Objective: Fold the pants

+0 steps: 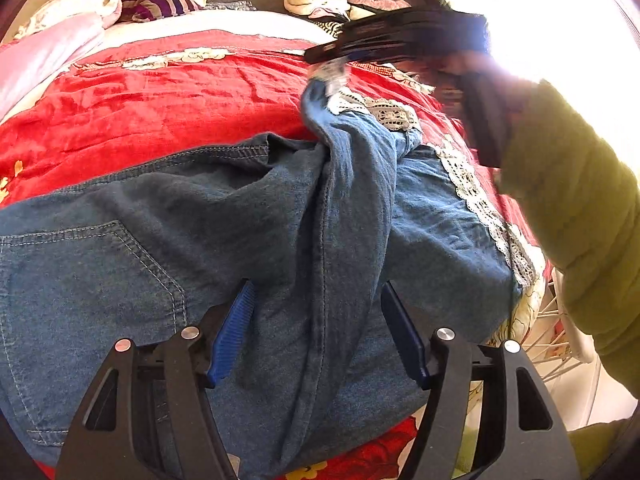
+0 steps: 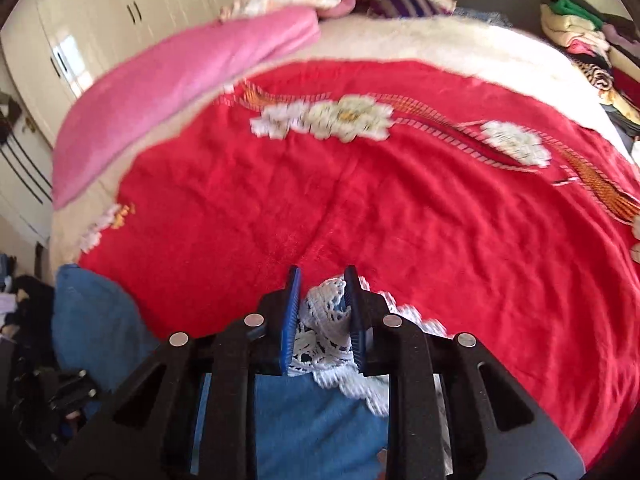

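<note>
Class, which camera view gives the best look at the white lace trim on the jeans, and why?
The right wrist view: the lace trim sits close up, pinched in the right tool. The left wrist view shows more of its length along the jeans hem, but farther off and blurred where the right tool lifts it.

Cream wardrobe (image 2: 80, 40) beside the bed (image 2: 400, 200); bright, perhaps window (image 1: 560, 20) light.

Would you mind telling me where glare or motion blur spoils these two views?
Left wrist view: window glare washes out the upper right, and the right gripper is smeared by motion blur. Right wrist view: evenly lit, but the red blanket and its flowers are soft, while the lace hem stays fairly sharp.
</note>
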`<state>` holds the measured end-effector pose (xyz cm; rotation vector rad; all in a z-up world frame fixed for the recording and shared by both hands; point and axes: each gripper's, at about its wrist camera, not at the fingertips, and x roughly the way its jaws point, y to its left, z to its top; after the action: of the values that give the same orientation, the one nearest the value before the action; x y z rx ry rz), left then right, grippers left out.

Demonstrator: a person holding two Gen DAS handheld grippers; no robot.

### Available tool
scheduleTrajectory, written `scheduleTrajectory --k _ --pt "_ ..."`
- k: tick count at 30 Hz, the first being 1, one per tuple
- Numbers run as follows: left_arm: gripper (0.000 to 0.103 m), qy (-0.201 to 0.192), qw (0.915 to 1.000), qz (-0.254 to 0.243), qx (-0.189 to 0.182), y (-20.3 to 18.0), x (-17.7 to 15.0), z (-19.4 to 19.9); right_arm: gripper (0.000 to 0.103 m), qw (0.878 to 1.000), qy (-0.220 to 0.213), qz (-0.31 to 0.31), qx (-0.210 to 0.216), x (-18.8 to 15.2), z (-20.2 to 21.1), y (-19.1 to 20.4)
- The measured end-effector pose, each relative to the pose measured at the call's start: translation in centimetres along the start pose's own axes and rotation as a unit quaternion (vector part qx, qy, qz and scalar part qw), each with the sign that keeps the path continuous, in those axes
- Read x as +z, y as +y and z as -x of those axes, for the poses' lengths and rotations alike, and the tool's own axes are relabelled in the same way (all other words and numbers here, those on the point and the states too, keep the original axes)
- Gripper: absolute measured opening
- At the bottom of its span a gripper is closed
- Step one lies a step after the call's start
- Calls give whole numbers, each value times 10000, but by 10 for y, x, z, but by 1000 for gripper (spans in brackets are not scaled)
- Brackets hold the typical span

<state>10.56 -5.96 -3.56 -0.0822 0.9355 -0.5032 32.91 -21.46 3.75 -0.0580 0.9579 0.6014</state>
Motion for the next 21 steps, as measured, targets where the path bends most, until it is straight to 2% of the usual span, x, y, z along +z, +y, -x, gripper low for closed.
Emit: scheduleTrajectory --k 4,8,11,12,13,18,21 --pt "65 -28 10000 -19 78 -3 1 0 16 9984 -482 -277 35 -14 42 -15" --pt "60 -40 9997 40 228 -6 3 -3 16 9952 -828 -527 34 -30 75 -27" --pt "26 -71 9996 -10 267 -9 6 -2 14 9924 -1016 -684 79 -50 101 -31" --pt "5 -87 9997 -18 218 -8 8 0 14 9917 -1058 -733 84 -58 109 -32" --pt "1 -106 9998 -26 170 -8 8 1 13 9911 -1080 -770 72 -66 117 -33" --pt "1 -241 9983 -381 363 -18 2 19 7 9880 -1189 -984 34 -114 153 -35" --pt "1 -322 9945 -700 703 -27 -1 26 4 9839 -1244 -1282 79 -148 164 -38"
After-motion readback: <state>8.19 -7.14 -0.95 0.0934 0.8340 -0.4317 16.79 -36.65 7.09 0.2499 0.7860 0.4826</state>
